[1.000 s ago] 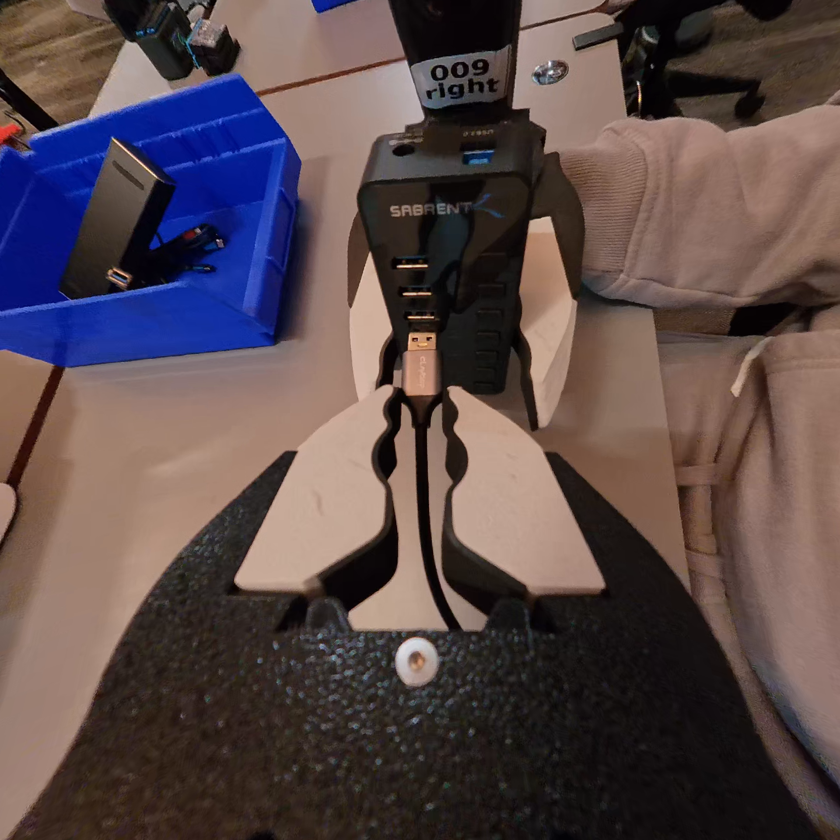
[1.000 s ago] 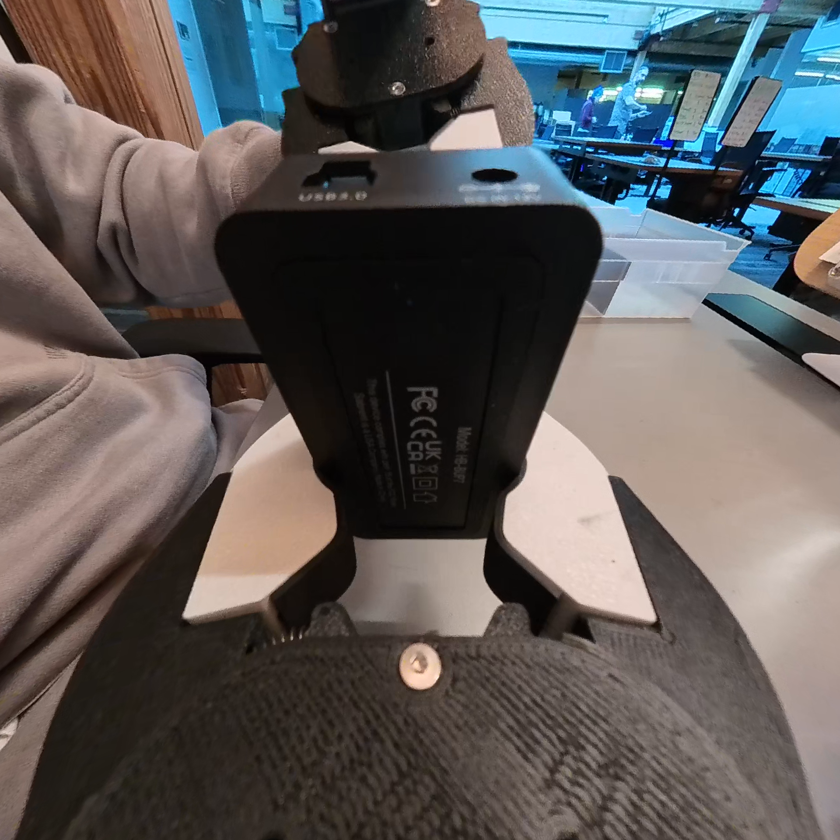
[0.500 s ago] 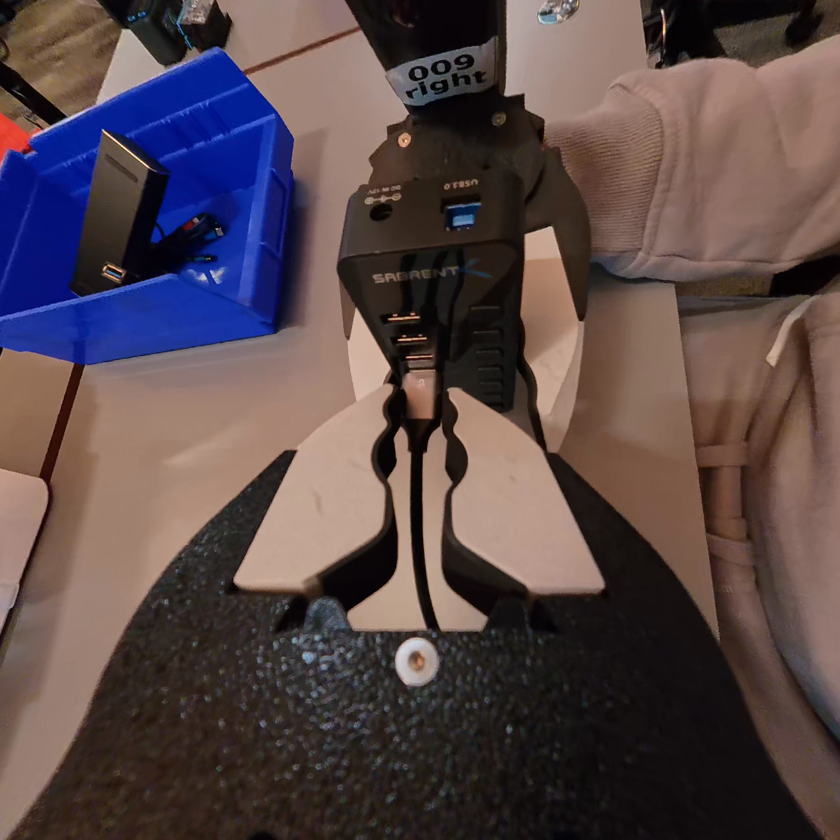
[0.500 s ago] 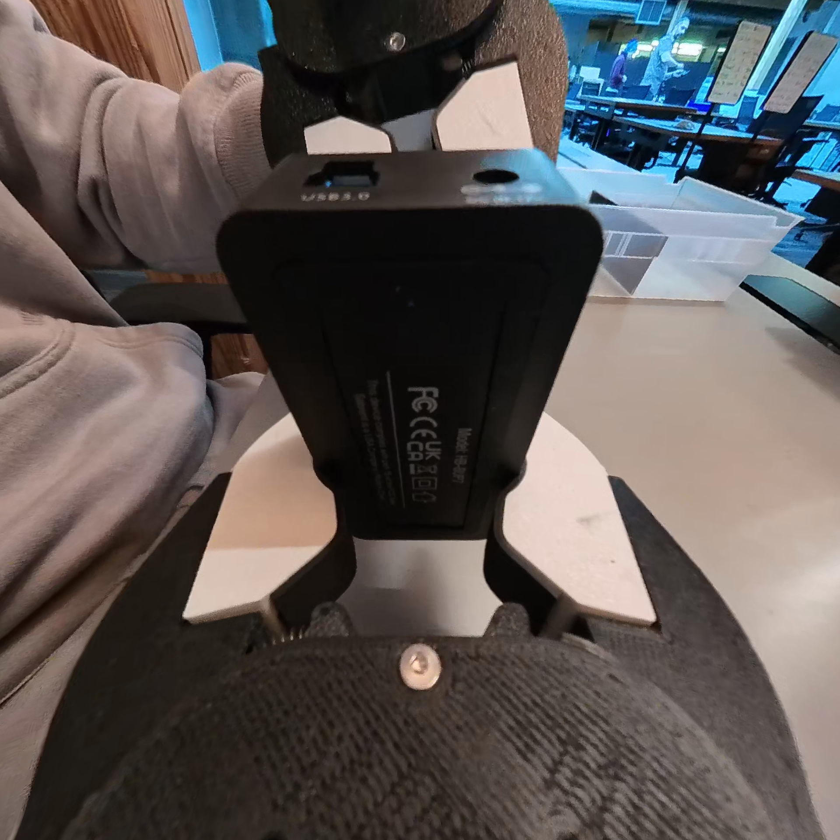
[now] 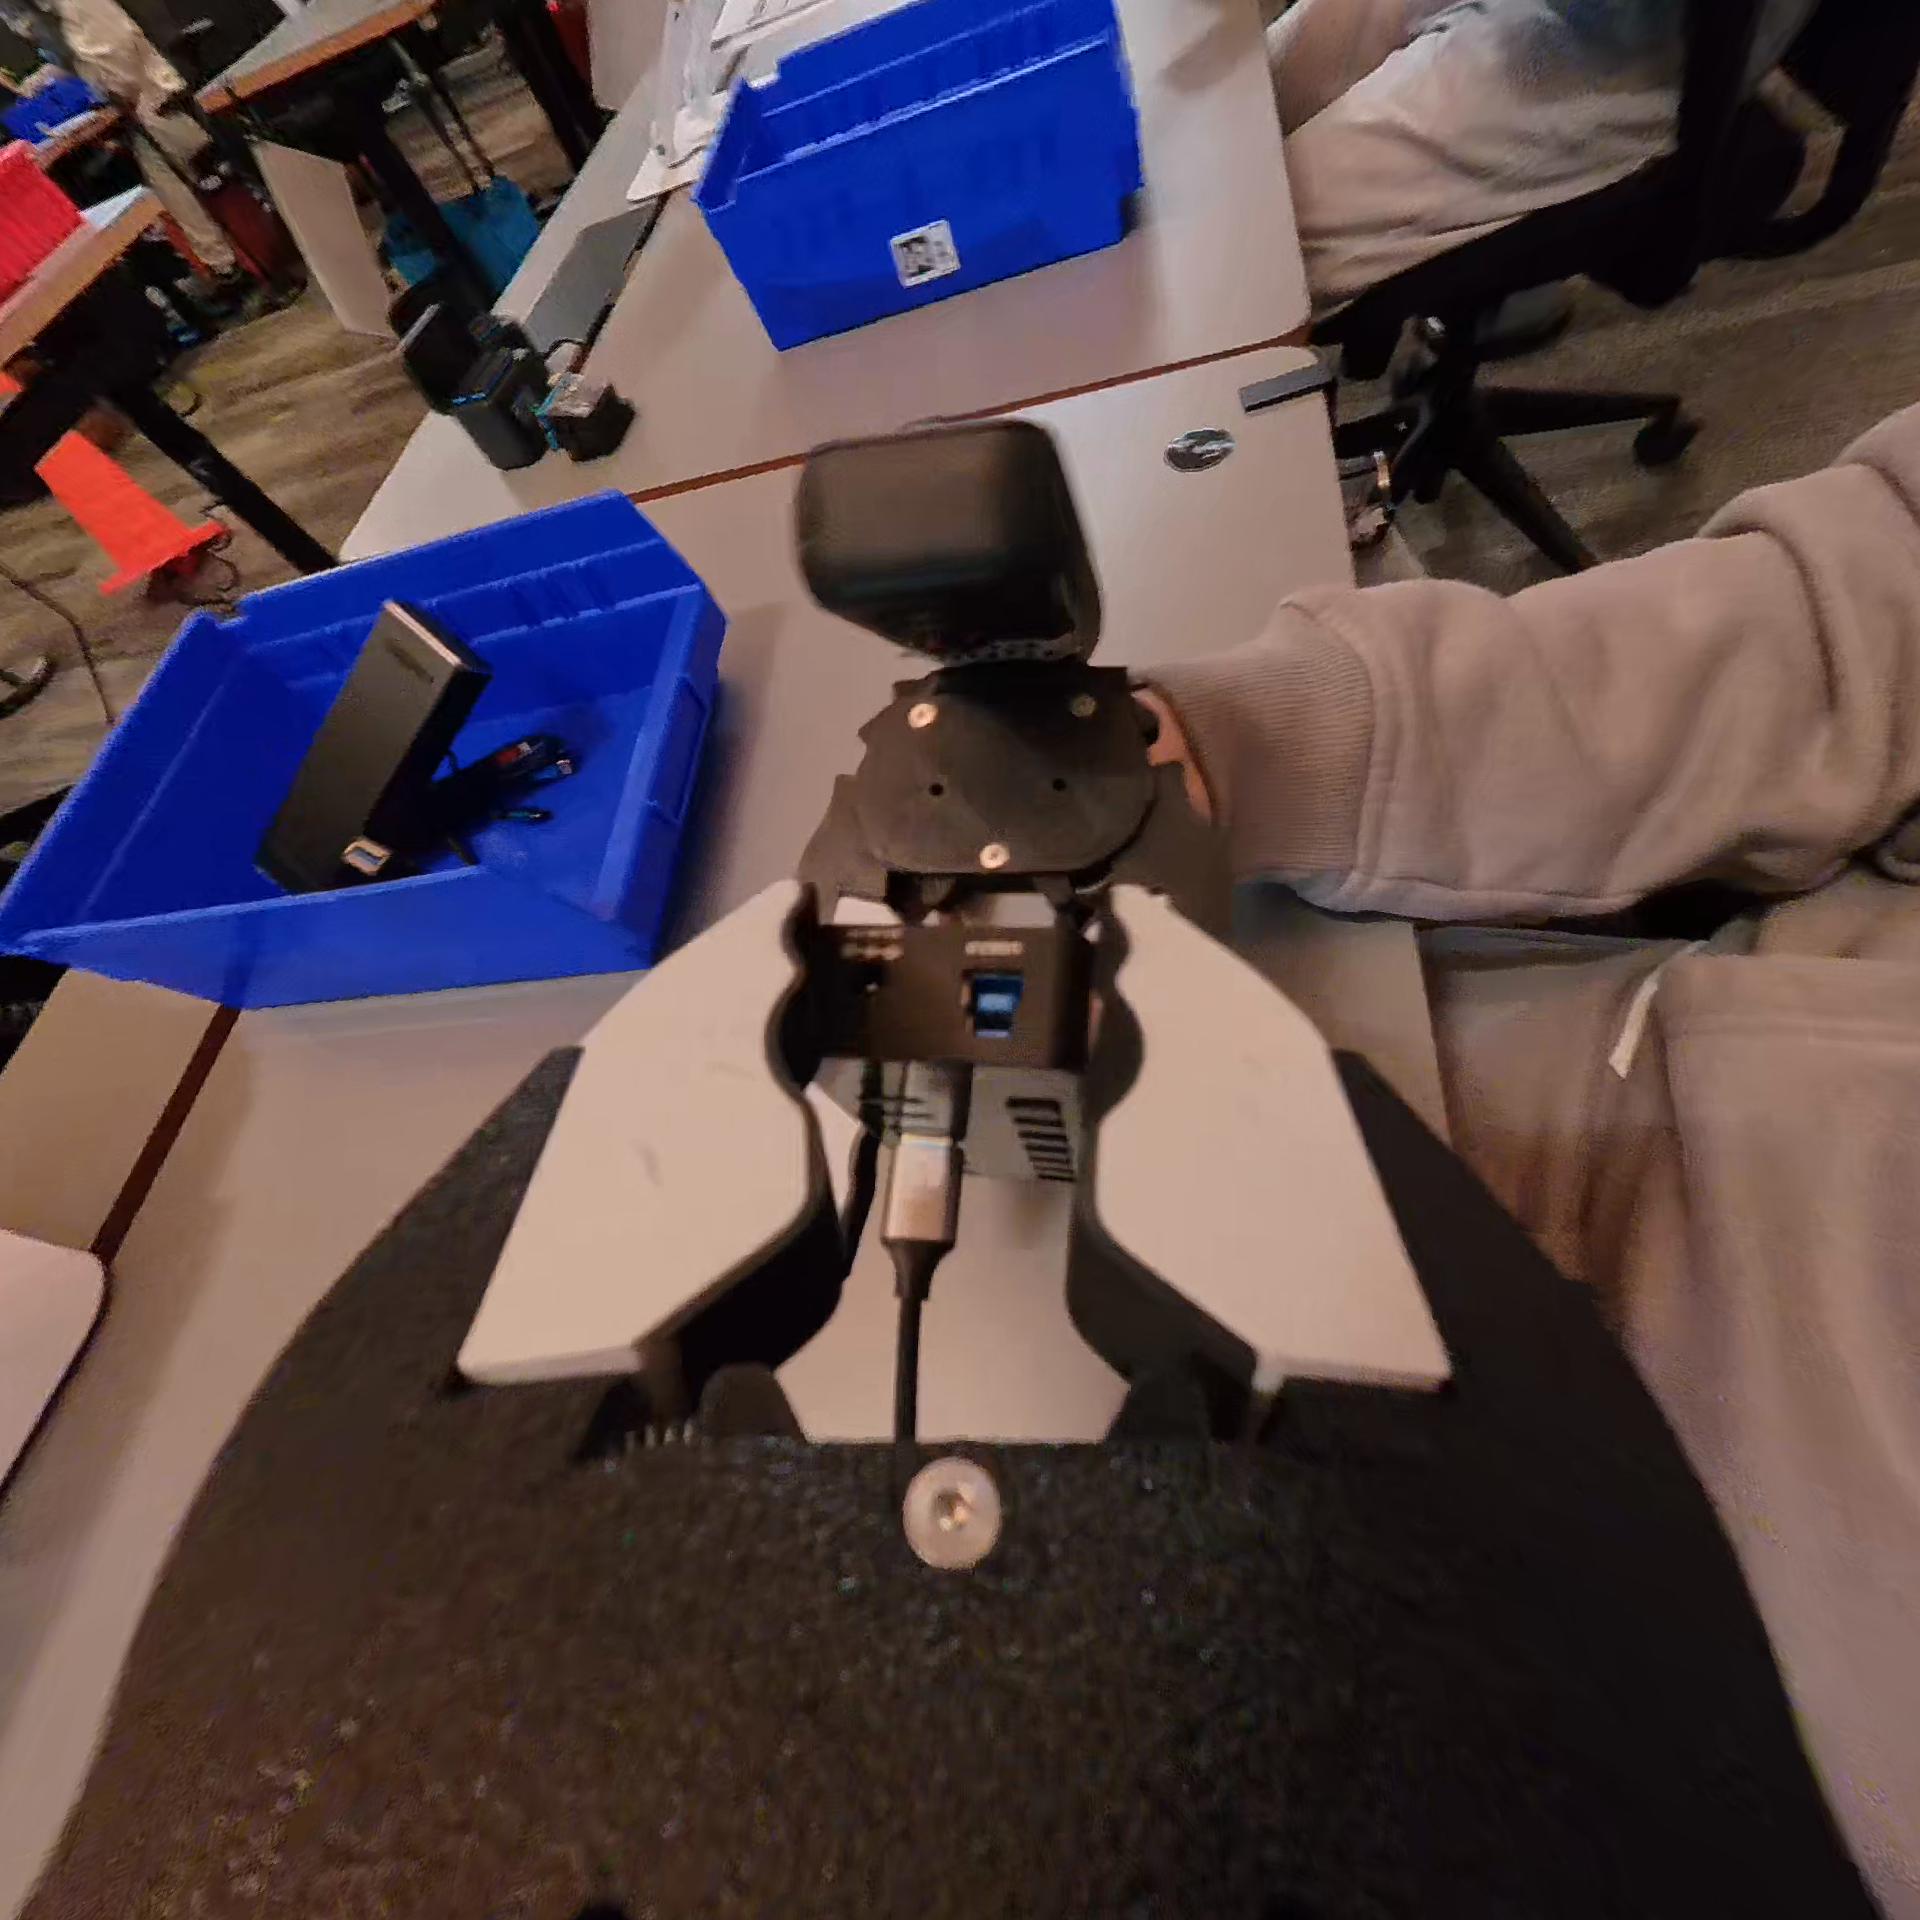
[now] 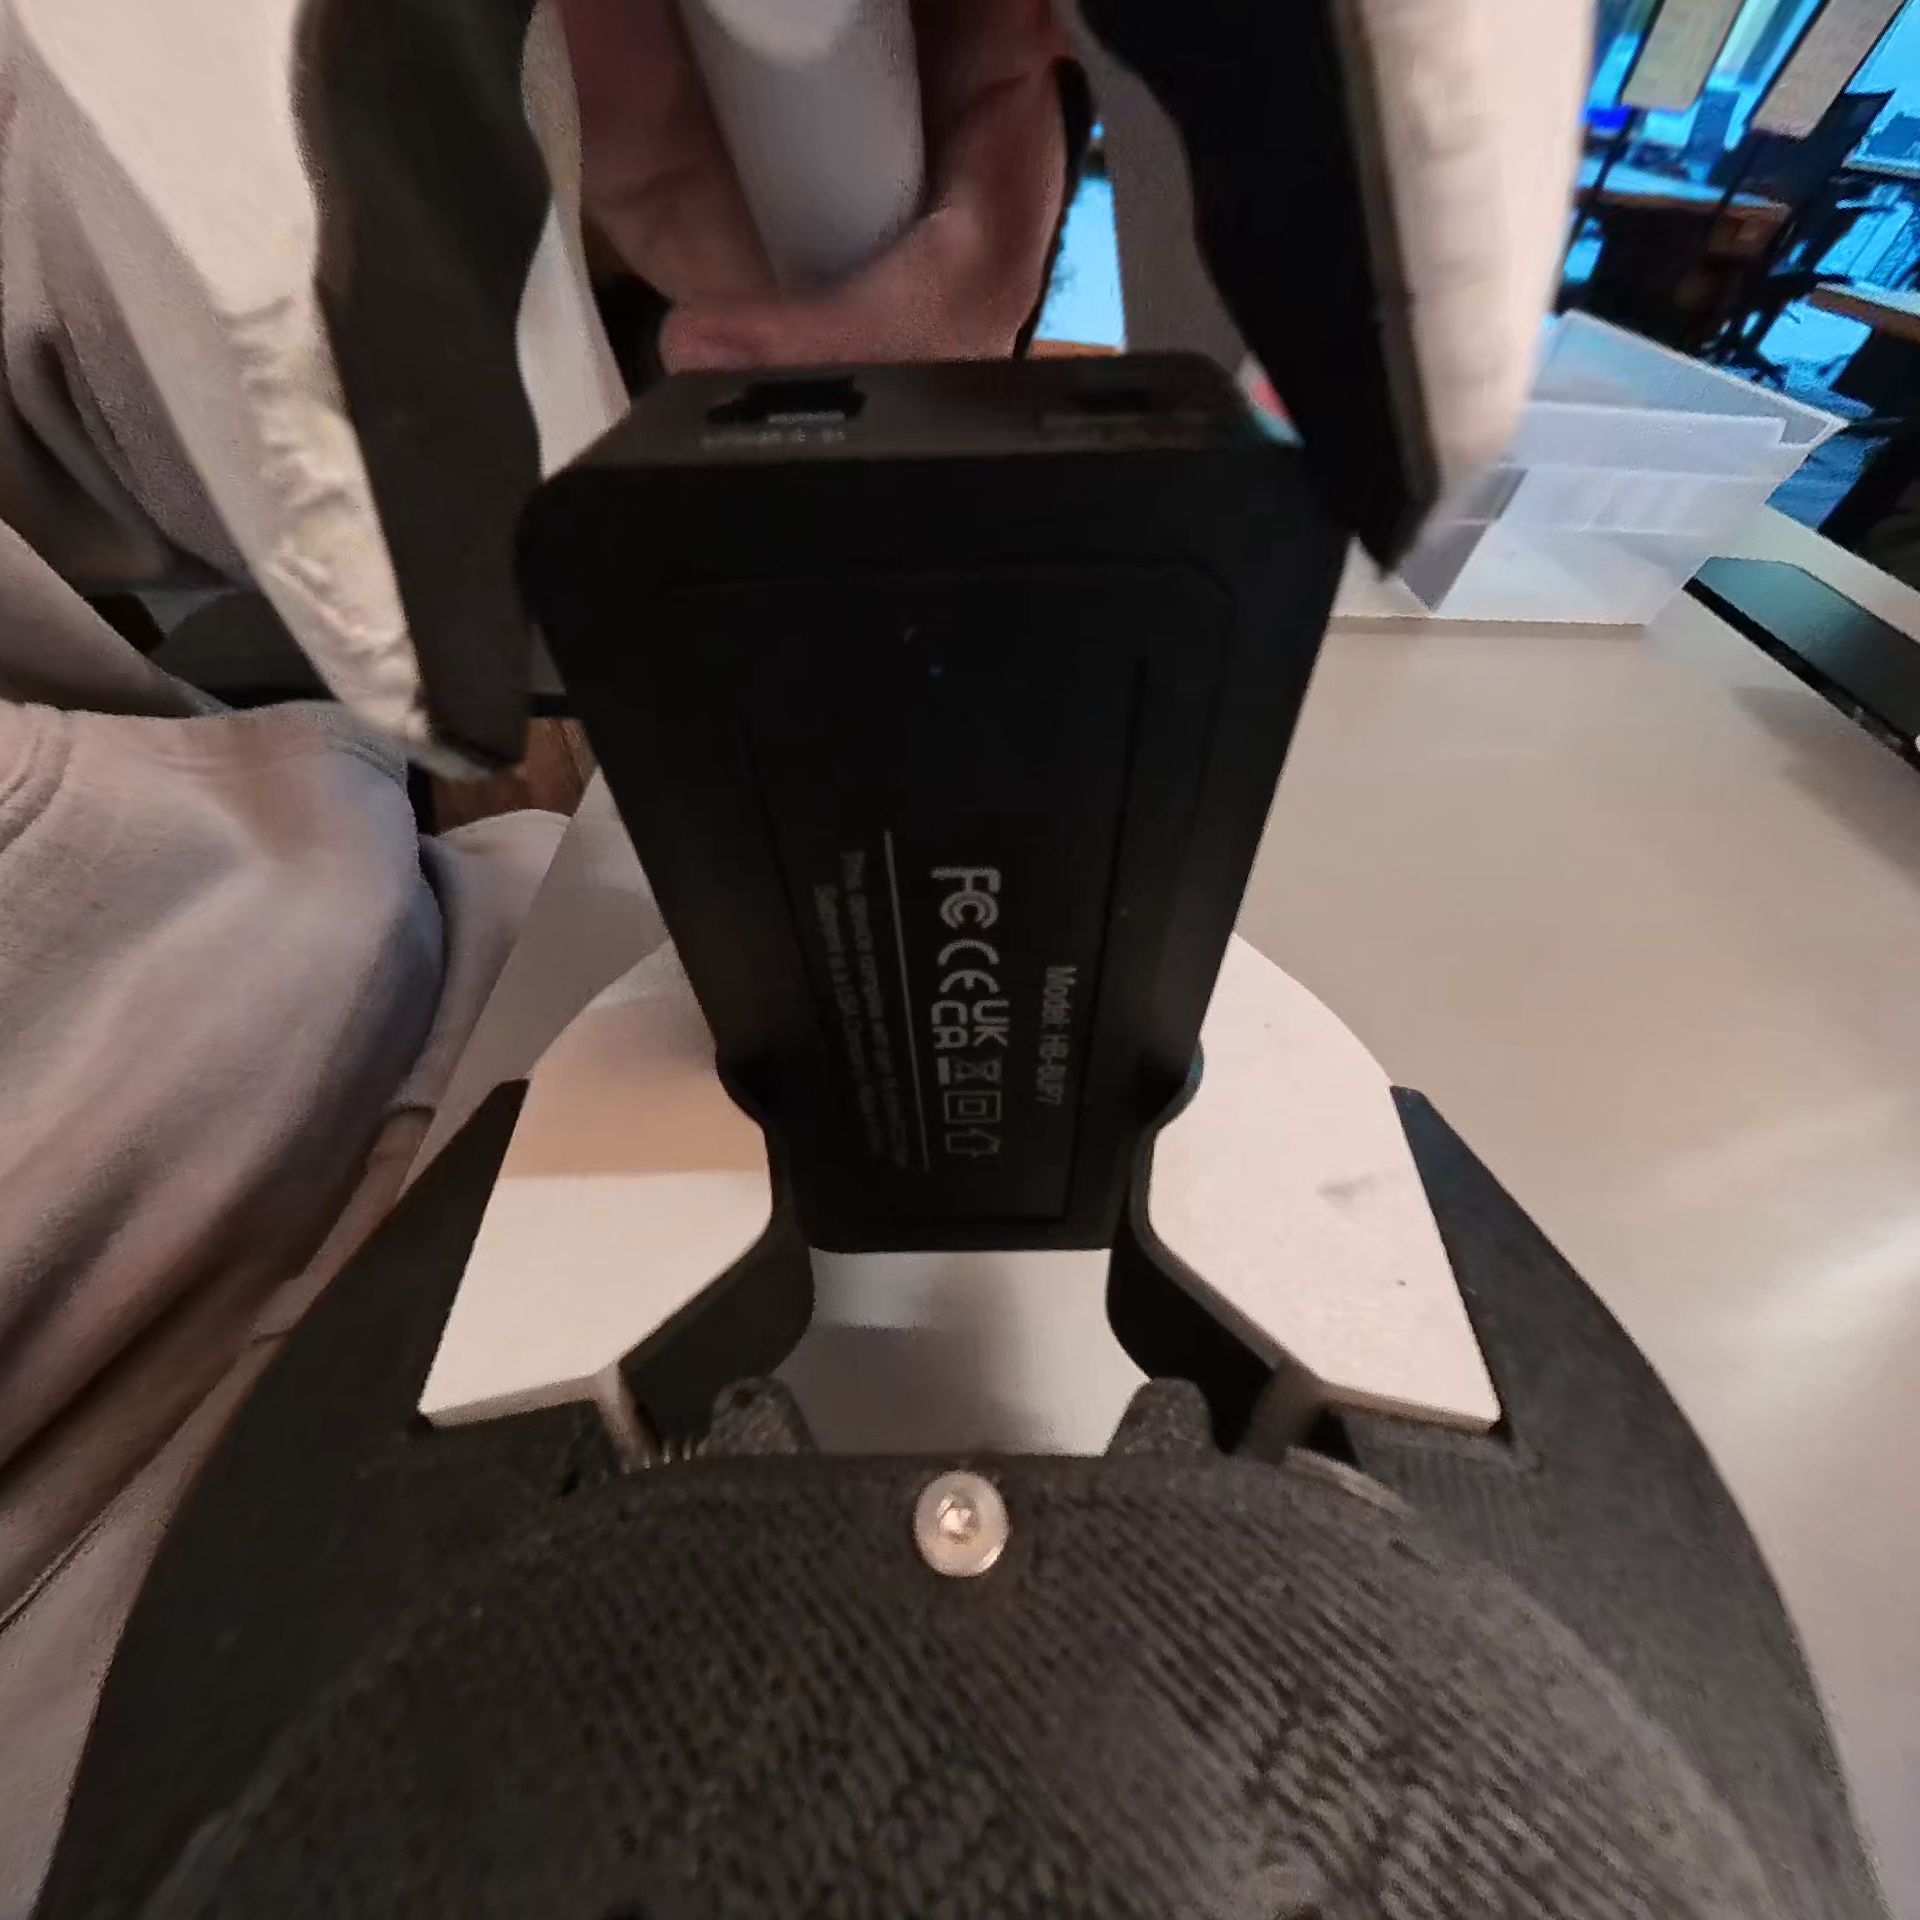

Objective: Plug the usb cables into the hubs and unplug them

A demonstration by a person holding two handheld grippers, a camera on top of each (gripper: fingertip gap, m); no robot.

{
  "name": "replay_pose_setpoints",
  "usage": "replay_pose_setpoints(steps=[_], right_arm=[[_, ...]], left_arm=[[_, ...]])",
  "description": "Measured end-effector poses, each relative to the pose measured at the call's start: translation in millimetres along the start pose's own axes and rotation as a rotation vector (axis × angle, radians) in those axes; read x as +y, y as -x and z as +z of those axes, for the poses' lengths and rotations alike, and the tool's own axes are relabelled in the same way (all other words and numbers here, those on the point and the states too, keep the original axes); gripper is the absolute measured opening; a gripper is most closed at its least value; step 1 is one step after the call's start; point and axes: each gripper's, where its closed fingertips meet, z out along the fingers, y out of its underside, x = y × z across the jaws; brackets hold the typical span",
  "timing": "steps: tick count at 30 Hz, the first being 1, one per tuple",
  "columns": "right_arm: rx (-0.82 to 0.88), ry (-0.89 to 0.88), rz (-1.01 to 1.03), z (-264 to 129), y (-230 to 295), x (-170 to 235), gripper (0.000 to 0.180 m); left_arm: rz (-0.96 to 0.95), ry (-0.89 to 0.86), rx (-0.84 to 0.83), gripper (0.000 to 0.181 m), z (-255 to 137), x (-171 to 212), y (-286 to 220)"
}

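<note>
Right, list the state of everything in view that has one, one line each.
Left gripper: open, fingers spread either side of the hub's end.
Right gripper: shut on the hub.
Hub: held off the table, label side toward the right wrist camera.
USB cable plug: seated in a hub port, not gripped.
Second hub: leaning upright in the near blue bin.
</note>
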Motion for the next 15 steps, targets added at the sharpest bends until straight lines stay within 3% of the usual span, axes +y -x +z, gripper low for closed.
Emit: replay_pose_setpoints(steps=[1,2,4,9,12,15], right_arm=[[0.002,-0.022,0.013,-1.8,-1.4,-1.8,0.073],[0.020,-0.062,0.061,-5.2,-7.6,-6.0,0.073],[0.010,-0.157,0.071,-14.8,-8.8,-17.1,0.071],[0.051,-0.153,0.010,-21.2,-11.5,-22.7,0.070],[0.042,-0.181,0.016,-26.6,-10.8,-23.5,0.070],[0.030,-0.256,0.028,-31.0,-10.2,-33.8,0.070]], left_arm=[[0.002,0.003,-0.010,0.048,-0.3,-0.9,0.7],[0.032,0.003,0.018,0.023,-2.8,-2.0,-4.0],[0.015,-0.013,-0.109,0.034,-8.5,-5.3,15.0],[-0.068,-0.094,-0.048,0.059,-13.7,-7.9,18.3],[-0.028,-0.095,-0.060,0.088,-15.6,-2.6,19.9],[-0.030,-0.074,-0.018,0.093,-9.1,13.7,12.3]])
